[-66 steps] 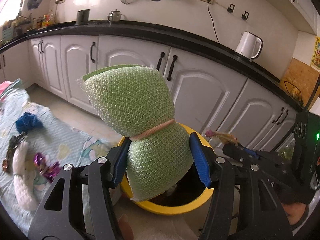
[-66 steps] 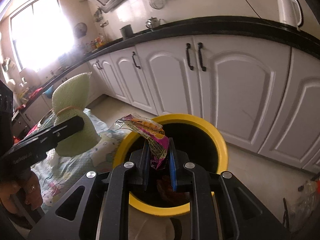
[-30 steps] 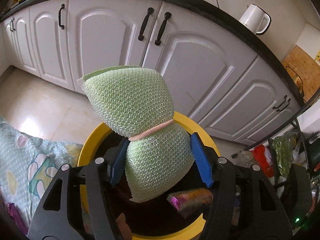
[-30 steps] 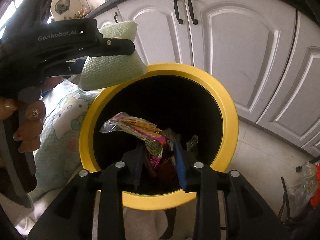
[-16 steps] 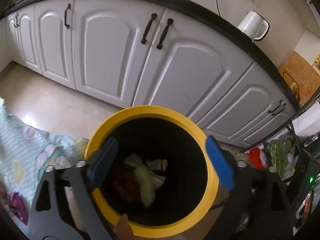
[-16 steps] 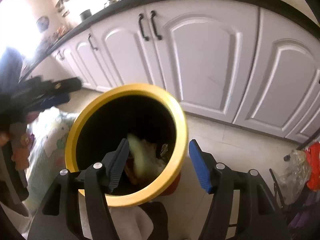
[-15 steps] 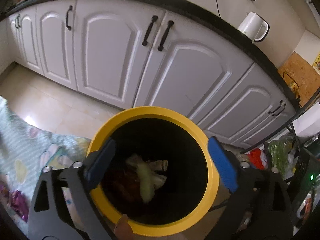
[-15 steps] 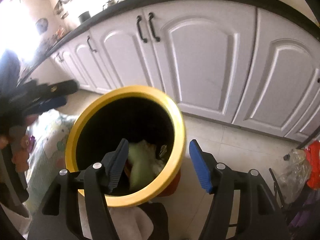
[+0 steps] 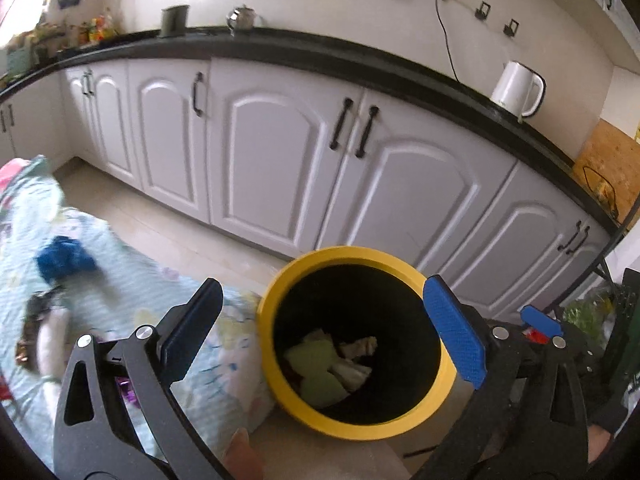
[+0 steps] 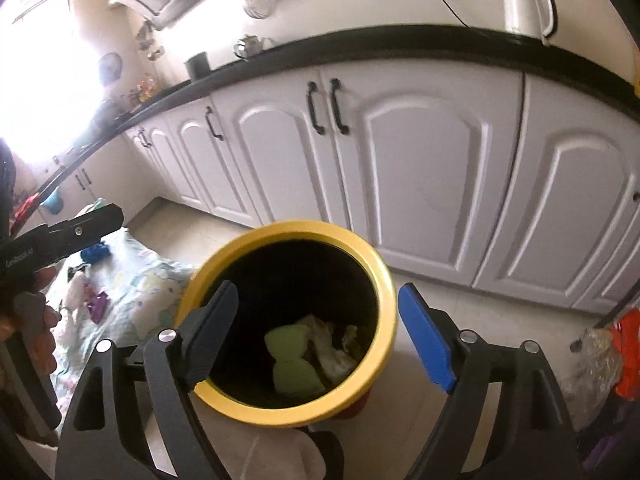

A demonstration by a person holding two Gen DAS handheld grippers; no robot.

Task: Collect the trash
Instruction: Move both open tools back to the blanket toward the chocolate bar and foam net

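Observation:
A yellow-rimmed bin (image 9: 344,254) stands on the floor in front of the white cabinets; it also shows in the right wrist view (image 10: 386,280). Inside lie the green mesh sponge (image 9: 316,372), also seen in the right wrist view (image 10: 292,356), and crumpled wrappers (image 9: 356,354). My left gripper (image 9: 320,332) is open and empty above the bin. My right gripper (image 10: 320,330) is open and empty above the bin too. A blue scrap (image 9: 62,258), a purple wrapper (image 10: 97,302) and other bits lie on the patterned cloth (image 9: 120,300).
White cabinets (image 9: 280,168) with black handles run behind the bin under a black counter. A white kettle (image 9: 518,88) stands on the counter. Bags (image 10: 600,356) lie on the floor at the right. The left gripper's arm (image 10: 60,236) shows left in the right wrist view.
Both grippers opened and dropped the green sponge and the wrapper into the bin. They have since pulled back and up, with the left view swinging toward the cloth.

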